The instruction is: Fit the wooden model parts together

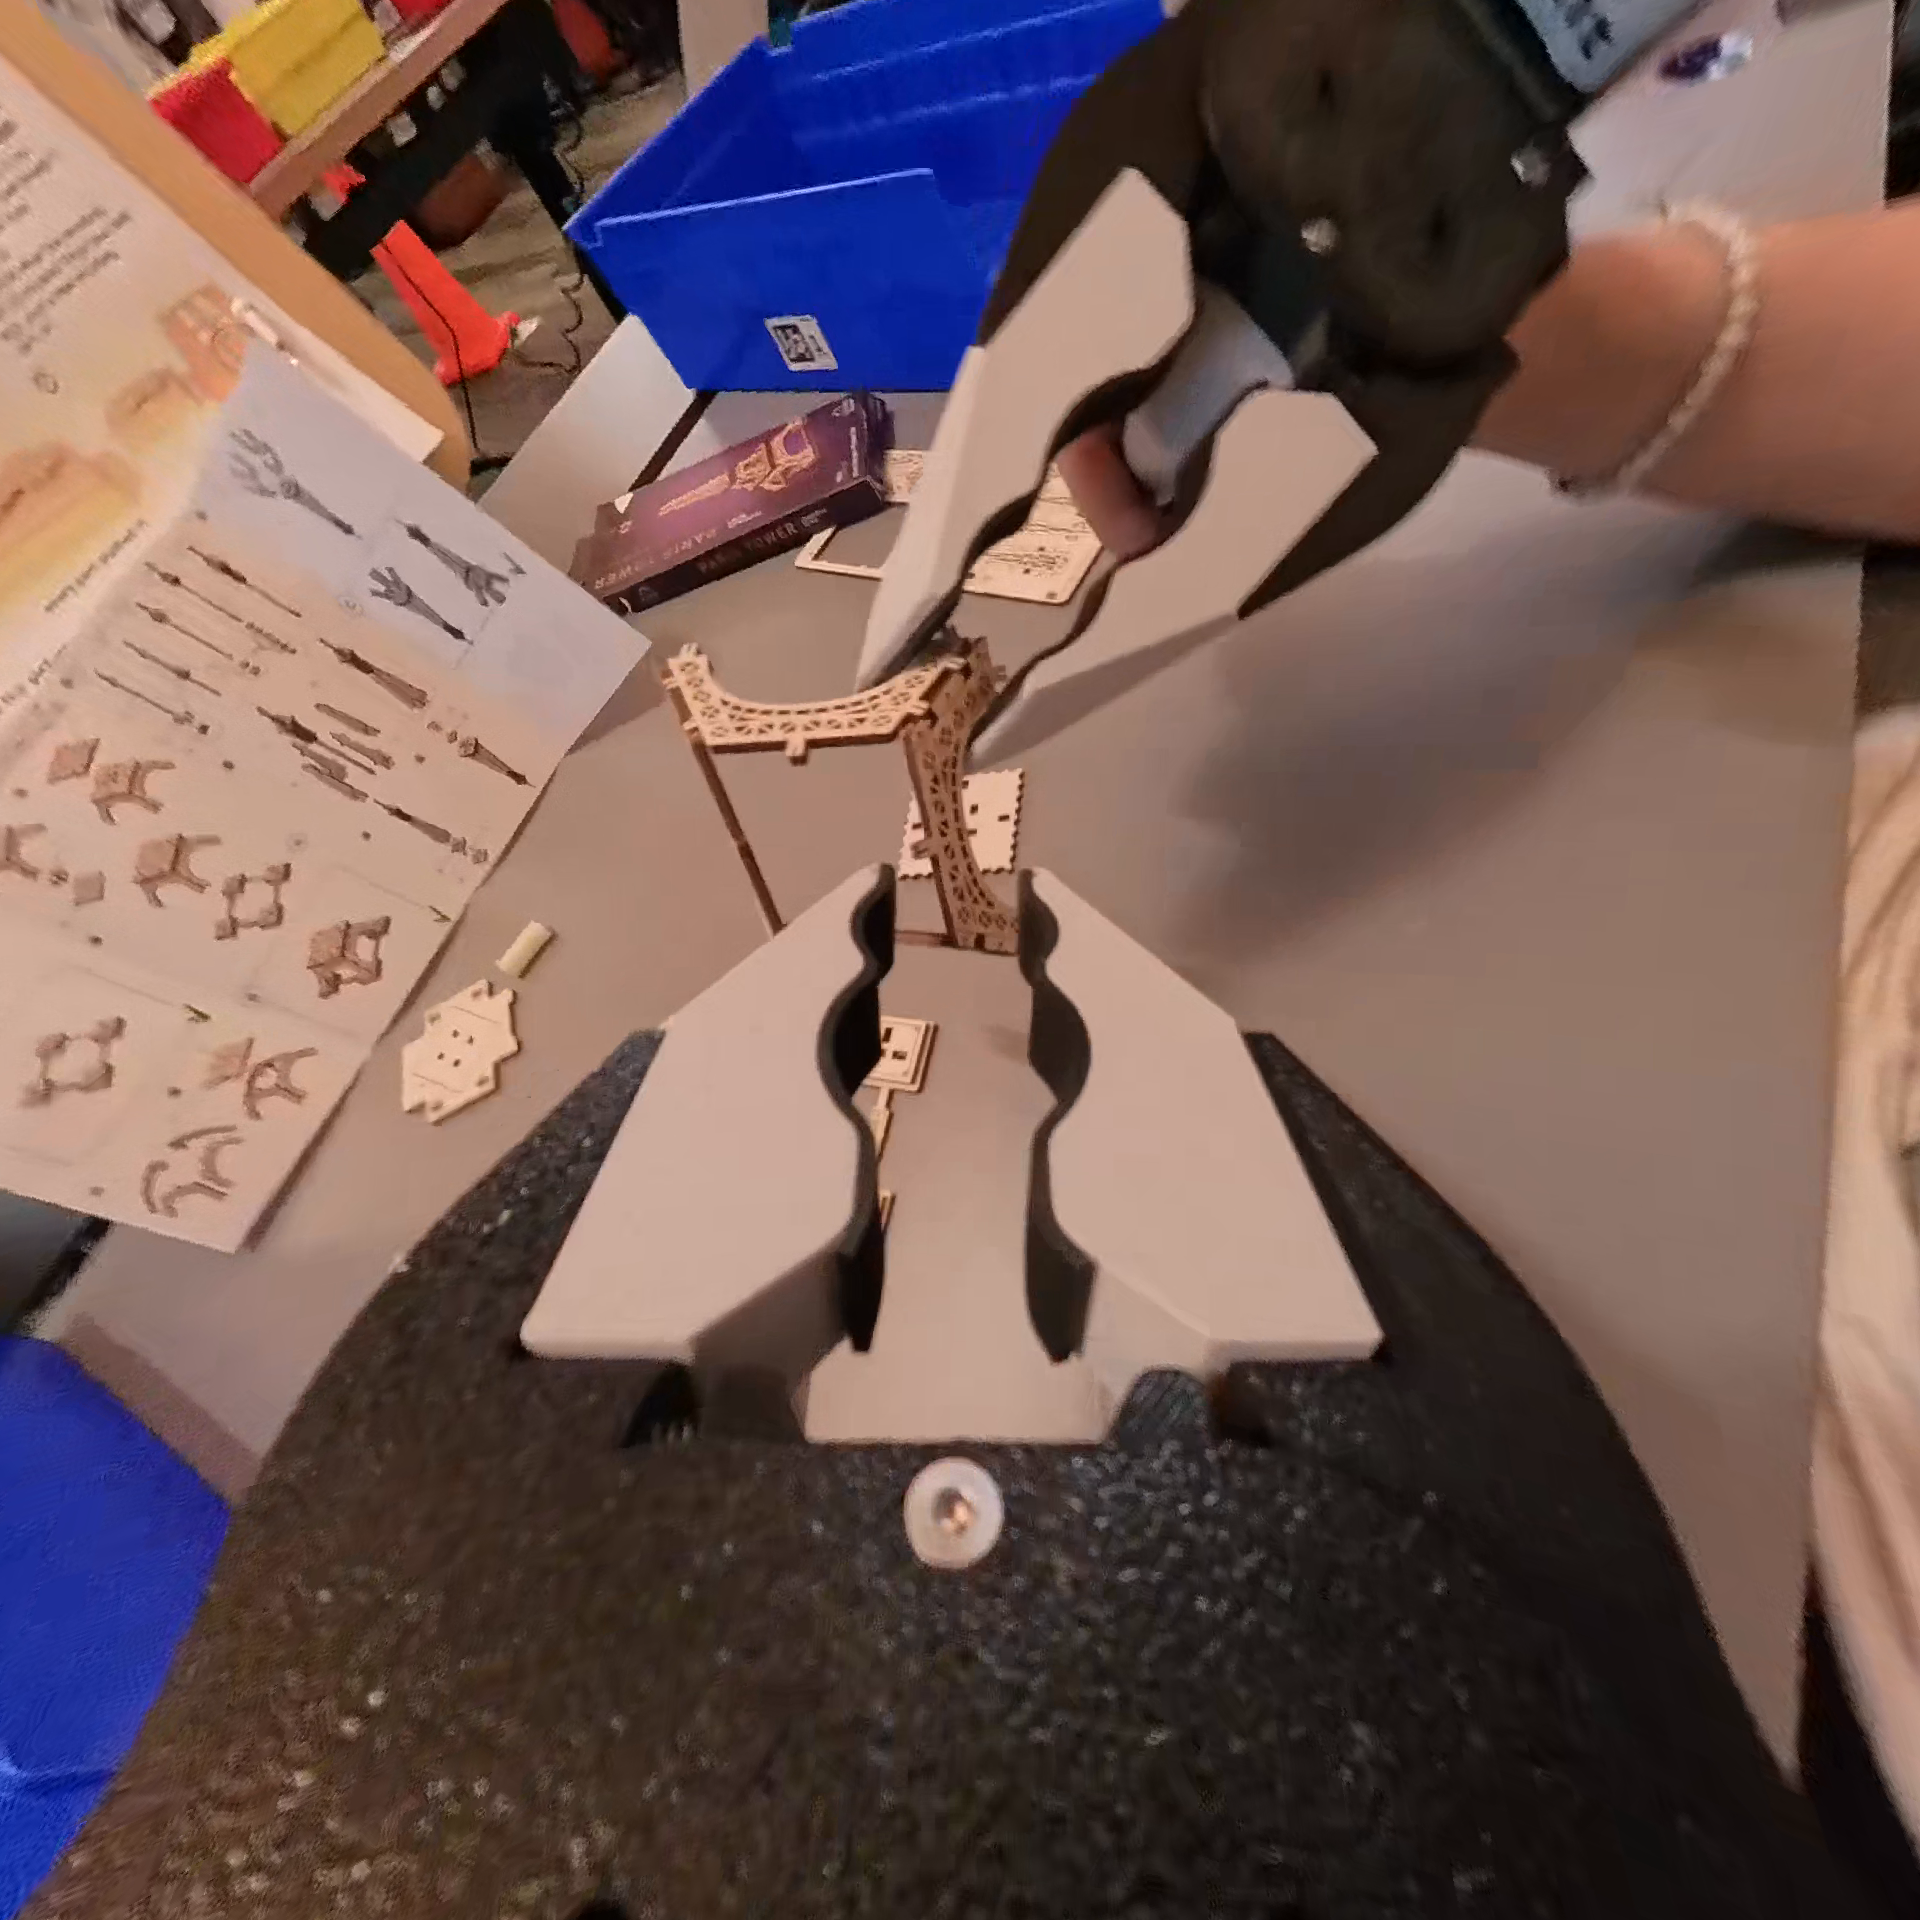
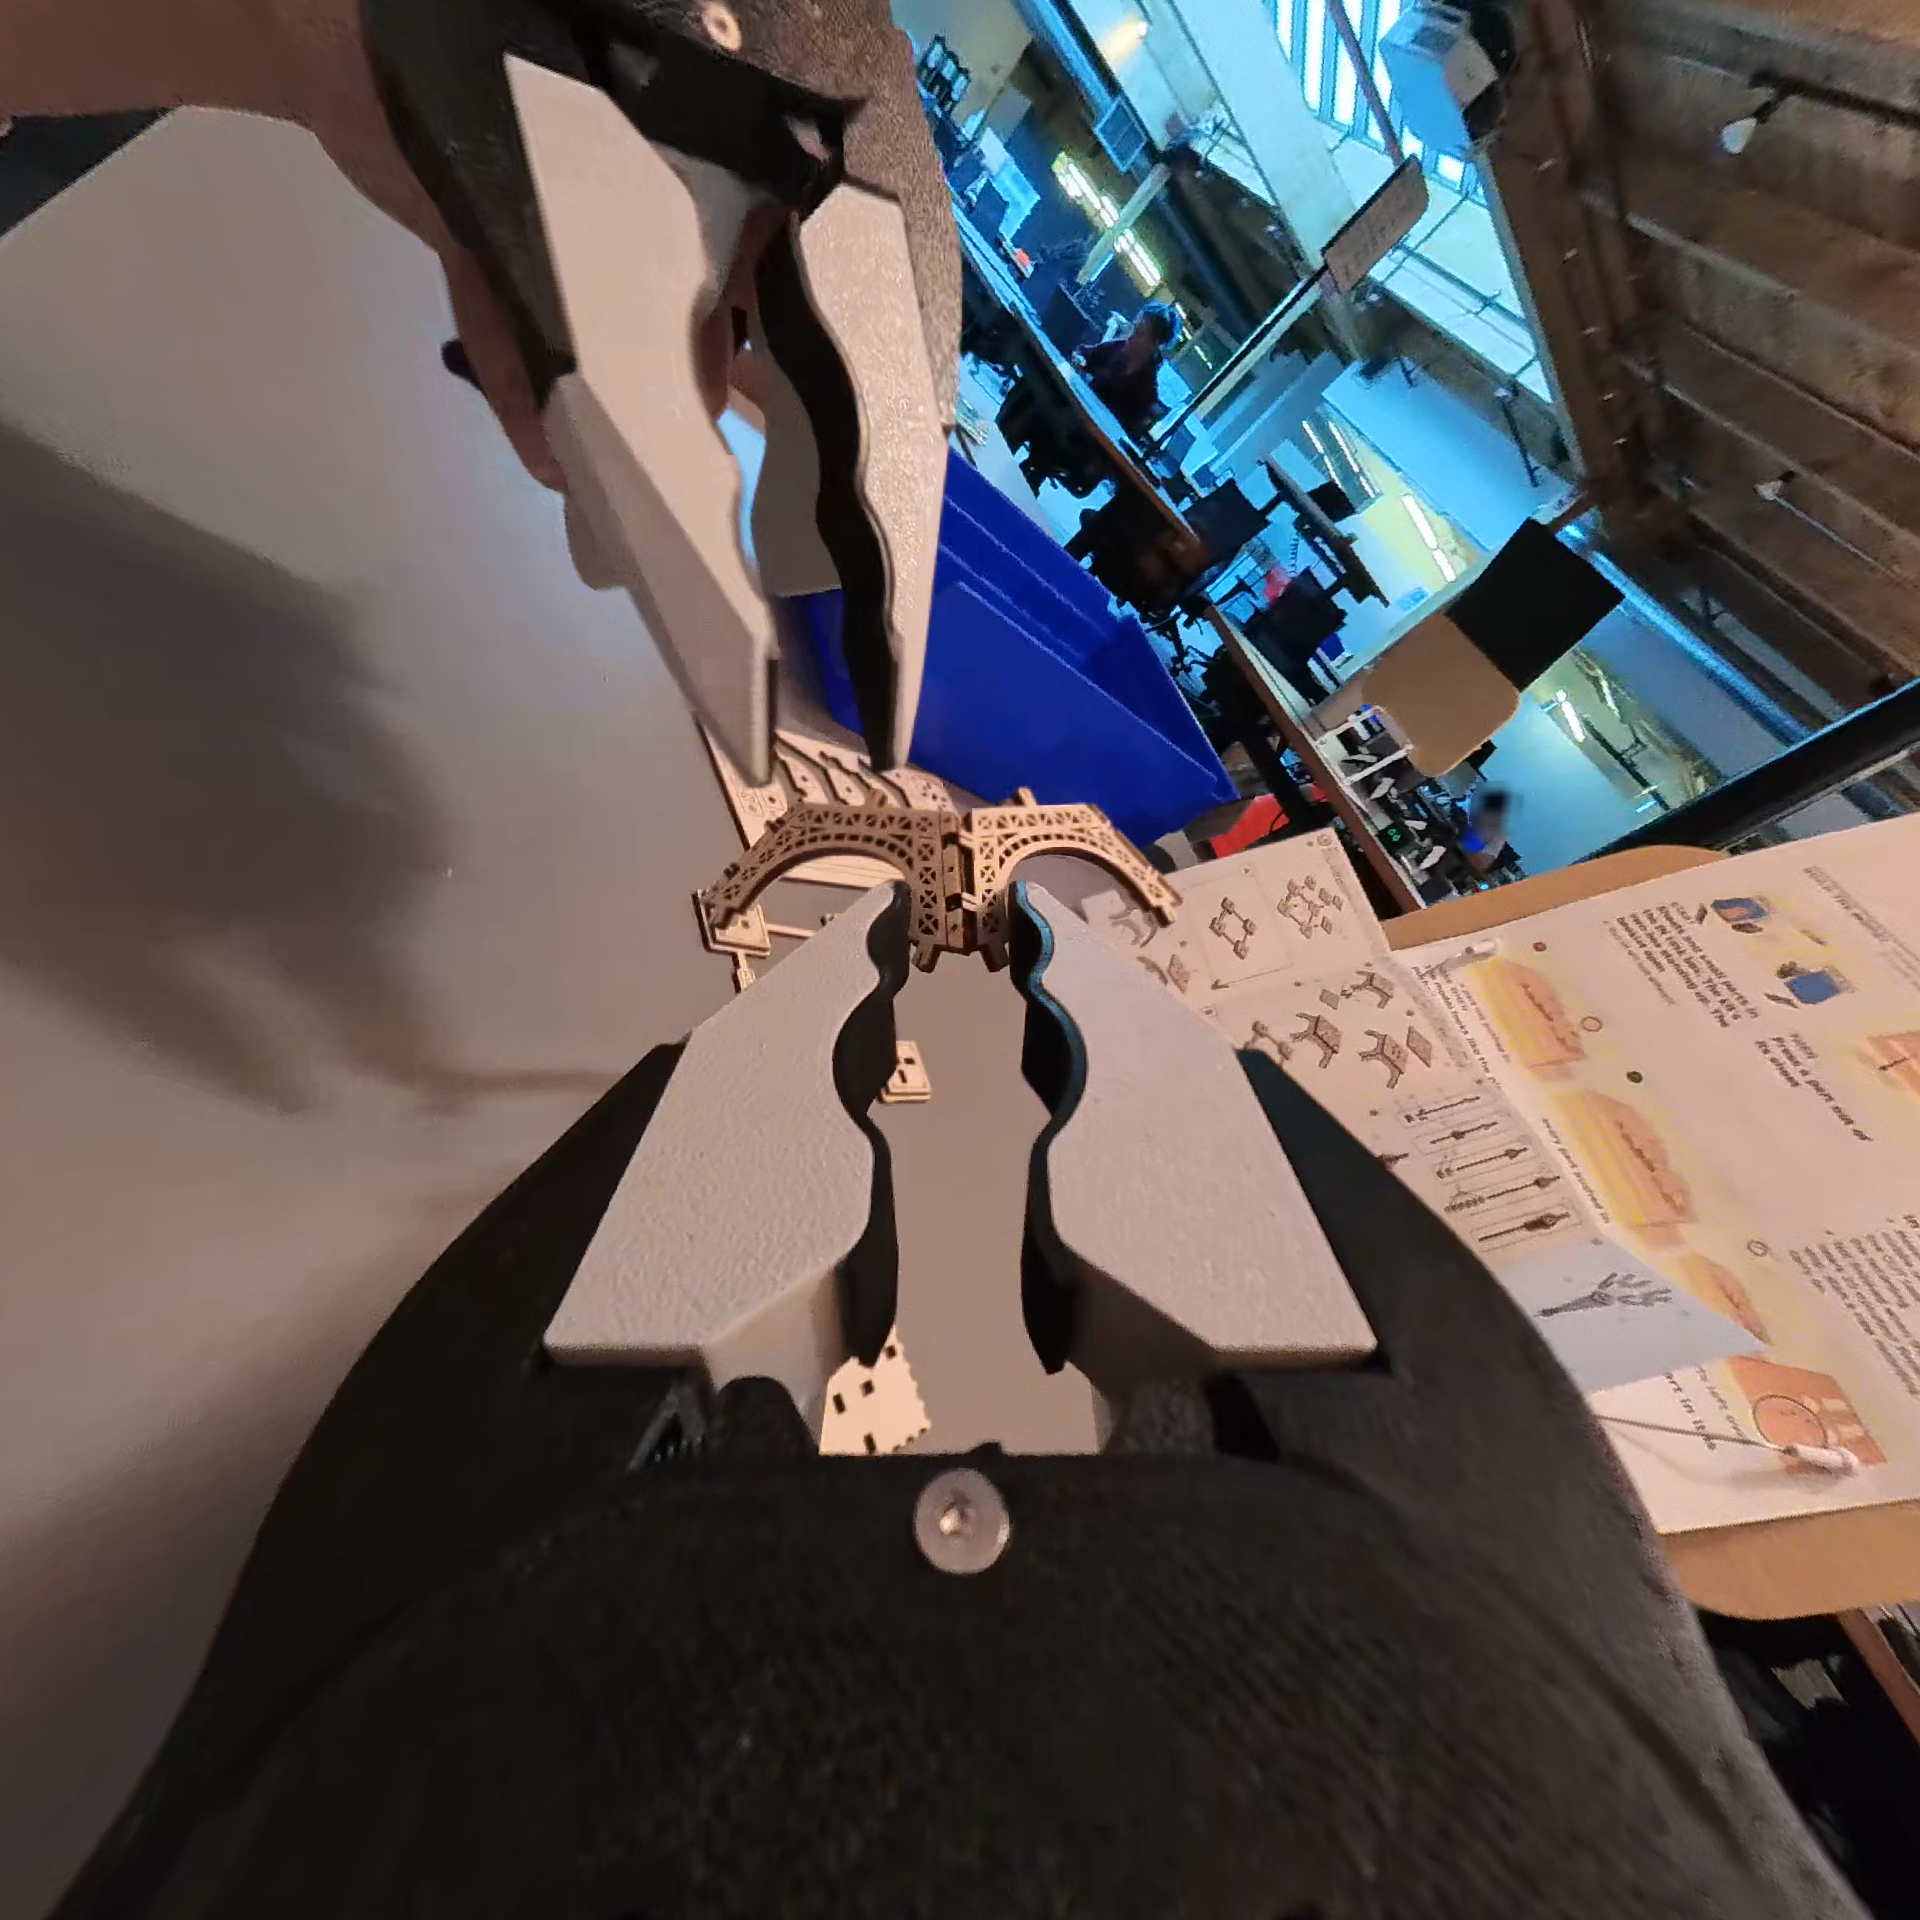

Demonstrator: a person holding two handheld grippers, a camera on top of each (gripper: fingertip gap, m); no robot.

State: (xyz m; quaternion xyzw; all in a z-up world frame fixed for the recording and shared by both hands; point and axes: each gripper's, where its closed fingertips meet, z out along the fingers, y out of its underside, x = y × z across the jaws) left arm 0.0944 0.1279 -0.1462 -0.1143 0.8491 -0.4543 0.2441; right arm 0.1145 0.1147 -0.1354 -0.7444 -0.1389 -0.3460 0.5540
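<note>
Centre of both wrist views: grey table, the half-built wooden model held above it between the two tools. Step in hand, as I read it — joining two lattice arch pieces at a shared corner; the next move likely calls for steady pressure along the joint so the tabs seat, without twisting the thin wood.

Left gripper at lower centre of the left view: fingers parted, a narrow gap between them, the foot of the model's near leg sitting at its tips. Whether it truly pinches that leg is hard to tell — the tips hide the contact.

Right gripper at lower centre of the right view pinches the corner where the two arches meet; in the left view it comes in from the upper right.

Wooden model: pale laser-cut lattice, one arch spanning across, a curved leg dropping from the gripped corner, a thin strut at the other end.

Left of frame — instruction sheet. Upper centre, blue bin, purple box below it. Small loose flat wooden parts lie on the table by the sheet.
</note>
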